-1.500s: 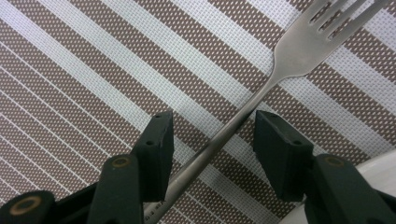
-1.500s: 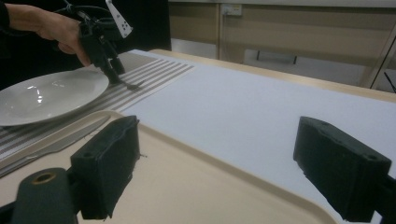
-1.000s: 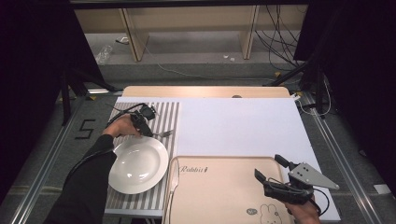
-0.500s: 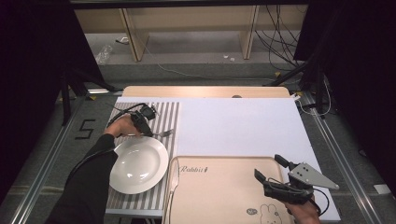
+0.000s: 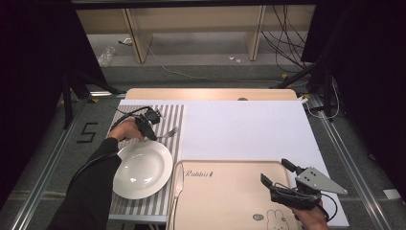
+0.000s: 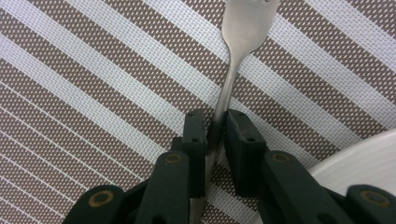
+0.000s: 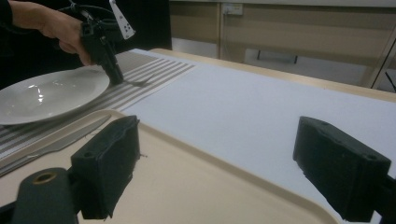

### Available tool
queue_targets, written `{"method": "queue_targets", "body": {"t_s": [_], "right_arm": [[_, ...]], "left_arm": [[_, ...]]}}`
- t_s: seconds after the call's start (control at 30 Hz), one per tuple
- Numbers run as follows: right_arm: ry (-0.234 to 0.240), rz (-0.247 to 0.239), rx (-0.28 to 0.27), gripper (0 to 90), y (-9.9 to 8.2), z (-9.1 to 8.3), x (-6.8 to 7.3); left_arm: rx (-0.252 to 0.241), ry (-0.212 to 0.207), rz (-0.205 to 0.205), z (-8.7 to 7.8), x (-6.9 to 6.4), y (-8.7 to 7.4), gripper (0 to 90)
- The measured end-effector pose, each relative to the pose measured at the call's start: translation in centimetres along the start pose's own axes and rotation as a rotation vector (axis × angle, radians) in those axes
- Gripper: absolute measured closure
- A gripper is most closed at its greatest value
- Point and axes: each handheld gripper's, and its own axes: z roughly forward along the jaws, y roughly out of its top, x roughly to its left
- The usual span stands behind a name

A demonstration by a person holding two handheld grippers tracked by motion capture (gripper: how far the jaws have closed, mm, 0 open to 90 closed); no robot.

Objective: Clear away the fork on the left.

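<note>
A silver fork (image 6: 232,70) lies on the brown-and-white striped placemat (image 6: 93,93), just beyond a white plate (image 5: 142,168). My left gripper (image 6: 215,126) is shut on the fork's handle, with the tines pointing away from it. From above, the left gripper (image 5: 152,134) sits at the plate's far edge and the fork (image 5: 168,132) sticks out to its right. My right gripper (image 5: 274,171) stands open with nothing between its jaws, low over the near right part of the beige tray (image 5: 225,201). The open right gripper (image 7: 215,158) faces the far-off left gripper (image 7: 105,46).
A table knife (image 5: 176,184) lies along the tray's left rim, beside the plate (image 7: 46,95). A white mat (image 5: 244,129) covers the table's middle and right. Shelving, cables and dark stands are on the floor beyond the far edge.
</note>
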Motion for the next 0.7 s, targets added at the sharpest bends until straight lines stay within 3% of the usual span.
{"method": "queue_targets", "body": {"t_s": [0.23, 0.37, 0.6, 0.7], "right_arm": [[0.0, 0.0, -0.002, 15.4, 0.01, 0.01, 0.02], [0.0, -0.001, -0.001, 15.4, 0.0, 0.01, 0.01], [-0.001, 0.001, -0.002, 15.4, 0.01, 0.01, -0.03], [-0.002, 0.001, 0.0, 15.4, -0.01, 0.02, -0.04]], "left_arm": [[0.003, -0.003, 0.021, -0.03, -0.14, 0.03, 82.8], [-0.004, -0.002, 0.011, -0.03, -0.16, -0.05, 83.6], [0.002, -0.005, -0.034, -0.08, -0.03, 0.03, 84.0], [-0.012, 0.017, -0.071, -0.29, 0.19, -0.01, 84.1]]}}
